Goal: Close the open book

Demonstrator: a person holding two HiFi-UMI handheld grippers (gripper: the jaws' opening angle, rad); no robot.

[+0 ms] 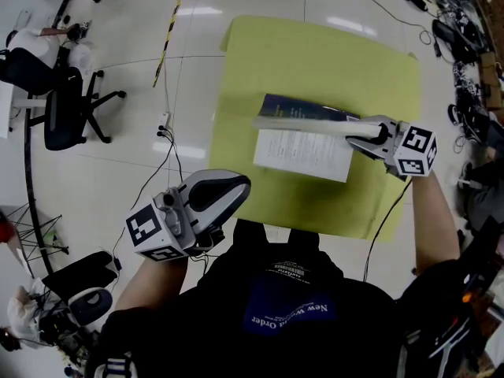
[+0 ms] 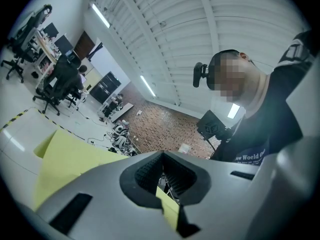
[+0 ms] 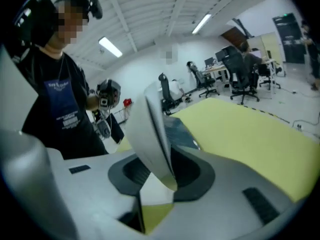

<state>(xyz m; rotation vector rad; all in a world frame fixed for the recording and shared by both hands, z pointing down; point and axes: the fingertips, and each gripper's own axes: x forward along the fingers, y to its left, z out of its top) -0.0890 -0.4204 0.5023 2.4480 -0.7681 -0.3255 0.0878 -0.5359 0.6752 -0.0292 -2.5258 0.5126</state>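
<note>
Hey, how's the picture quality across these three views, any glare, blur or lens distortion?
Head view: mostly sharp, with streaks of ceiling-light glare on the glossy floor. Left gripper view: strong fisheye bending, dark corners, and a mosaic patch over the face. Right gripper view: the same fisheye and dark corners; the raised pages of the book look soft, being close to the lens.

Bright, even indoor light from ceiling strip lights (image 2: 100, 15), white glare on the glossy floor (image 1: 197, 10), fisheye bending and dark corners in both gripper views
</note>
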